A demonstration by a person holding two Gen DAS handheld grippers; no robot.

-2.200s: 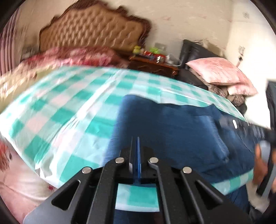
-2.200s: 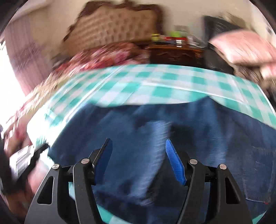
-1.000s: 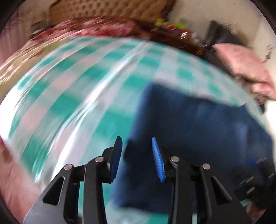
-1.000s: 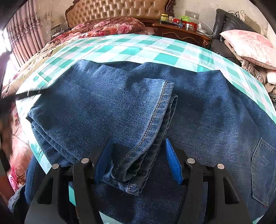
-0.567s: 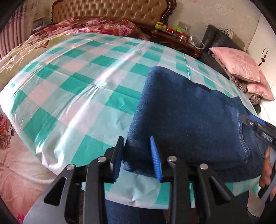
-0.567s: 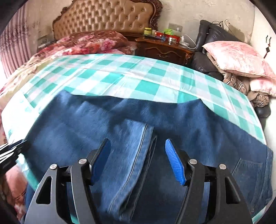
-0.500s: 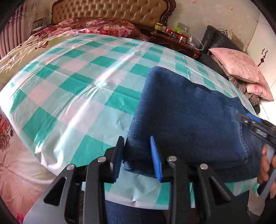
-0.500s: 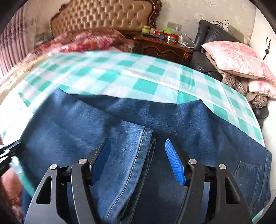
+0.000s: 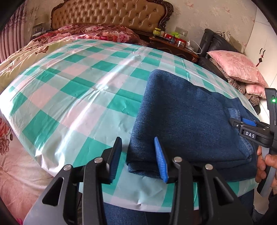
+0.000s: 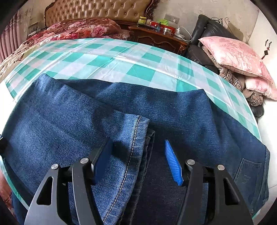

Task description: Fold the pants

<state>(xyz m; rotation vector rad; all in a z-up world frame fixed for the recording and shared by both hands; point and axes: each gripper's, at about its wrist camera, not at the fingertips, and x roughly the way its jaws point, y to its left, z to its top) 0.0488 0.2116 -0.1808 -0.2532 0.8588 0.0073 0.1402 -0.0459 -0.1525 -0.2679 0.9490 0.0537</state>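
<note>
We've got the jeans (image 10: 72, 124) lying on the checked cloth (image 9: 72, 97) over the counter, already doubled once, with the leg ends laid back over the upper part. Their long axis runs side to side in front of us, fold at our left, back pocket (image 10: 247, 174) out at our right.

The left gripper (image 9: 138, 159) sits at the folded end, straddling the near corner; its jaws have just been opening a little, and the pads aren't pressing the cloth, so it's released. The right gripper (image 10: 136, 161) hovers over the stitched hem (image 10: 133, 152), jaws spread wide with the hem edge between them, nothing clamped there either.

So the hem lies straight ahead of the right gripper, the fold corner right under the left one. For another fold along that long axis, we'd judge each hand is at its own end, near the front edge.

Beyond, the bed's tufted headboard (image 9: 110, 15) and a pink pillow (image 10: 235, 53).
</note>
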